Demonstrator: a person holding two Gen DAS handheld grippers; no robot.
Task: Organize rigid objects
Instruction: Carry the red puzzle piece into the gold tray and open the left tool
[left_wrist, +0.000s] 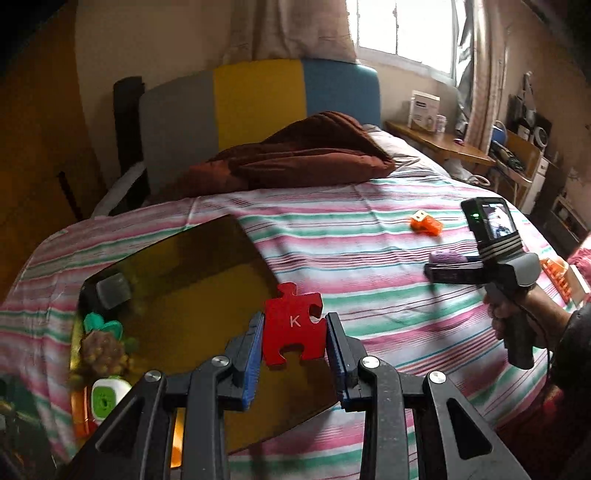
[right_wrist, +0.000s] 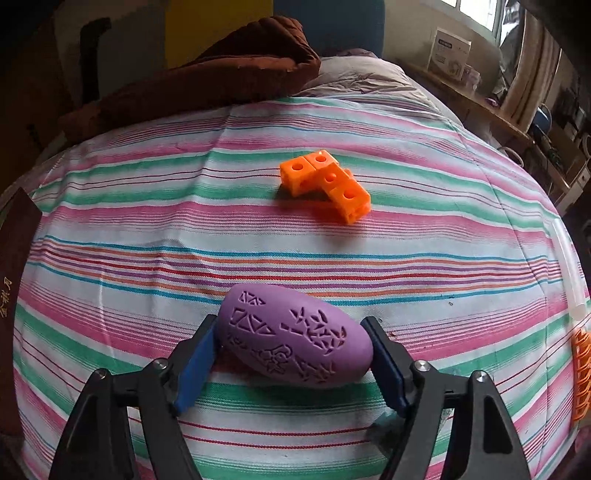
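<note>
Sorting is underway: a red K-marked puzzle piece (left_wrist: 293, 326) is pinched by the left gripper (left_wrist: 295, 343) above the amber translucent tray (left_wrist: 207, 266); release inside is needed next. The purple carved egg-shaped stone (right_wrist: 293, 336), on the striped bedsheet (right_wrist: 295, 251), is bracketed by the right gripper (right_wrist: 293, 354); whether its pads press cannot be told.

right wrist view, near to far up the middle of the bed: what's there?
Right tool around the purple egg → bare striped sheet → orange linked cubes → brown blanket at the head of the bed.
</note>
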